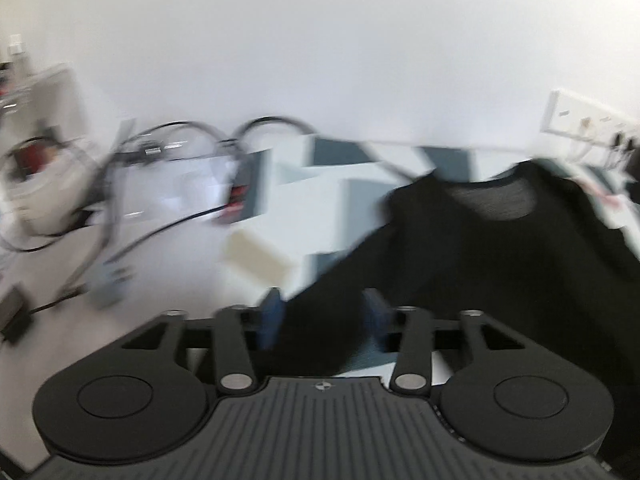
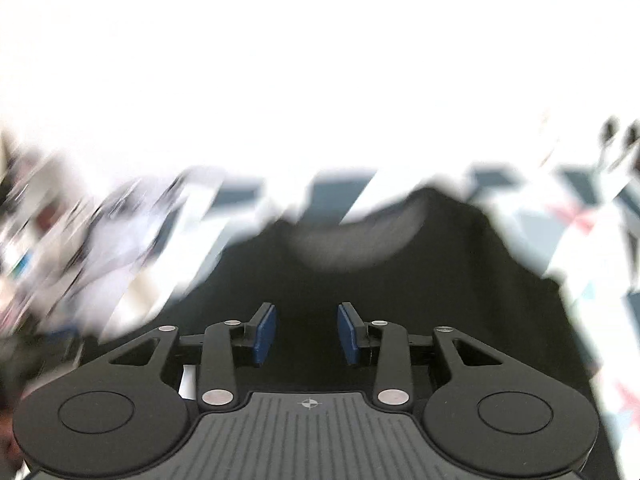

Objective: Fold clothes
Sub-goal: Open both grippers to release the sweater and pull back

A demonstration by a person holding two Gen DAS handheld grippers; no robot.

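Note:
A black top (image 1: 500, 248) lies spread on a white and grey-blue patterned surface (image 1: 344, 200), its neckline at the far side. In the left wrist view my left gripper (image 1: 324, 316) is open, its blue pads either side of the top's left sleeve edge, with cloth lying between them. In the right wrist view the black top (image 2: 380, 264) fills the middle, blurred by motion. My right gripper (image 2: 306, 334) is open above the cloth, with nothing held between its blue pads (image 2: 266, 332).
Black cables (image 1: 180, 136) and a power strip (image 1: 240, 192) lie at the back left by the white wall. A cream block (image 1: 260, 256) sits left of the top. A wall socket plate (image 1: 584, 120) is at the right. A small black box (image 1: 16, 320) lies at far left.

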